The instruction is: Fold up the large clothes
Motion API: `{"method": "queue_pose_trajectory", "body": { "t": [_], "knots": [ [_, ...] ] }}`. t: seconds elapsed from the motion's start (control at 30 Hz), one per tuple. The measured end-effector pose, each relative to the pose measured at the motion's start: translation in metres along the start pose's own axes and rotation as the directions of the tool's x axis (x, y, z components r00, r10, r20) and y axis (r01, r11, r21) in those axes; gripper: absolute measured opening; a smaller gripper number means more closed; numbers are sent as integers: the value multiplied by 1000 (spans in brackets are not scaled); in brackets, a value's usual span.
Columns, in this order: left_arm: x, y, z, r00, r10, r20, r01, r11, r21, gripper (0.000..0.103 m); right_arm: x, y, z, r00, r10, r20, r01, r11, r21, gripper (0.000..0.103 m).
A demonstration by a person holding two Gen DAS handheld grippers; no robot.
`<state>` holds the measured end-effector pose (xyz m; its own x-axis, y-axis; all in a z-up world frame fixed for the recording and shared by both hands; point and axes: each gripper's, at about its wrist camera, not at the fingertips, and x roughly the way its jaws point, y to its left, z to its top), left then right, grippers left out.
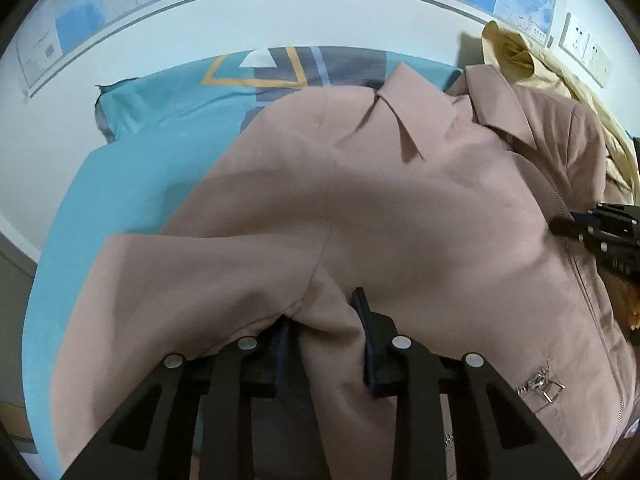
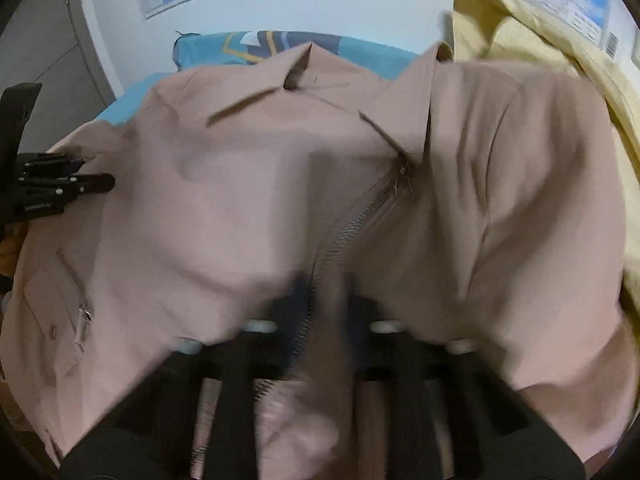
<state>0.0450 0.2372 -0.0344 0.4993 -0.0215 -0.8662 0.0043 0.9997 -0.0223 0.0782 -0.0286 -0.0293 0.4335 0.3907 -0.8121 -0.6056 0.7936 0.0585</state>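
Observation:
A large dusty-pink zip jacket [image 1: 400, 208] lies on a blue bedsheet [image 1: 132, 184], collar toward the far wall. My left gripper [image 1: 324, 320] is shut on a bunched fold of the jacket near its sleeve seam. In the right wrist view the jacket [image 2: 224, 208] fills the frame, its metal zipper [image 2: 348, 228] running down the middle. My right gripper [image 2: 324, 296] is shut on the jacket's front edge beside the zipper; this view is blurred by motion. Each gripper shows at the other view's edge: the right gripper [image 1: 560, 225], the left gripper [image 2: 108, 182].
A yellow garment [image 1: 516, 56] is piled at the back right, also in the right wrist view [image 2: 532, 40]. A wall with maps [image 1: 120, 8] stands behind the bed. A patterned pillow [image 1: 280, 68] lies at the head. A zip pocket [image 1: 540, 386] shows low right.

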Motion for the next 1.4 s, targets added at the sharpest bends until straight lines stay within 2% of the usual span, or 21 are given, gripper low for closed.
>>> {"method": "queue_pose_trajectory", "body": {
  "t": [0.17, 0.27, 0.3, 0.37, 0.43, 0.5, 0.53, 0.57, 0.6, 0.63, 0.7, 0.8, 0.87, 0.9, 0.97, 1.03, 1.13, 1.2, 1.3, 1.37, 1.4],
  "knots": [
    [4, 17, 22, 1000, 27, 16, -27, 999, -34, 32, -10, -17, 22, 994, -3, 112, -7, 996, 93, 6],
    [9, 25, 27, 1000, 6, 1, -5, 999, -51, 36, 4, -27, 26, 995, 2, 101, -17, 989, 149, 6],
    [9, 24, 26, 1000, 15, -1, -15, 999, -44, 40, 5, -31, 28, 994, 9, 110, -27, 986, 165, 6],
    [4, 23, 20, 1000, 23, 14, -22, 999, -36, 57, 3, -37, 33, 991, -25, 128, 3, 986, 168, 6],
    [-7, 18, 9, 1000, -3, 26, 3, 1000, -8, 62, 6, -44, 41, 988, -51, 143, 23, 981, 190, 6],
    [-18, 15, -4, 999, -39, 26, 39, 999, 16, 64, 13, -48, 41, 992, -33, 124, 6, 978, 208, 6],
    [-23, 13, -9, 999, -45, 32, 44, 999, 23, 69, 14, -44, 38, 994, -19, 109, -2, 981, 194, 7],
    [-32, 13, -18, 997, -59, 48, 57, 998, 28, 72, 15, -37, 33, 997, -6, 76, -6, 988, 154, 8],
    [-39, 12, -27, 995, -83, 55, 81, 996, 33, 79, 14, -32, 29, 998, -15, 59, 8, 992, 126, 15],
    [-45, 12, -39, 992, -116, 49, 114, 993, 40, 84, 9, -26, 23, 997, -39, 60, 33, 995, 90, 28],
    [-52, 8, -56, 988, -151, 38, 149, 988, 48, 84, -6, -24, 13, 995, -55, 83, 50, 997, 60, 53],
    [-62, -2, -84, 986, -165, 27, 162, 982, 96, 85, -42, -36, -5, 993, -39, 114, 29, 996, 87, 55],
    [-66, -4, -99, 980, -198, 13, 196, 977, 89, 90, -70, -47, -22, 991, -28, 134, 12, 993, 117, 70],
    [-68, -3, -106, 971, -241, 5, 240, 968, 75, 91, -93, -56, -39, 987, -14, 158, -7, 991, 136, 75],
    [-71, 0, -120, 948, -318, 0, 317, 947, 56, 91, -118, -69, -65, 987, 21, 160, -50, 983, 179, 79],
    [-75, 2, -131, 932, -361, 15, 360, 931, 55, 92, -133, -78, -89, 987, 59, 151, -92, 970, 227, 84],
    [-89, 3, -149, 918, -391, 58, 388, 920, 58, 92, -155, -84, -137, 985, 91, 143, -129, 952, 279, 84],
    [-101, -8, -165, 915, -398, 70, 389, 914, 113, 92, -161, -80, -160, 982, 112, 152, -154, 940, 304, 84],
    [-110, -32, -188, 920, -386, 60, 366, 905, 216, 92, -164, -67, -184, 977, 137, 163, -186, 922, 340, 87],
    [-107, -52, -199, 949, -307, 72, 274, 916, 293, 92, -162, -60, -193, 975, 149, 164, -198, 920, 339, 87],
    [-103, -56, -200, 956, -281, 81, 244, 919, 310, 92, -160, -57, -198, 973, 164, 165, -213, 915, 343, 87]
  ]
}}
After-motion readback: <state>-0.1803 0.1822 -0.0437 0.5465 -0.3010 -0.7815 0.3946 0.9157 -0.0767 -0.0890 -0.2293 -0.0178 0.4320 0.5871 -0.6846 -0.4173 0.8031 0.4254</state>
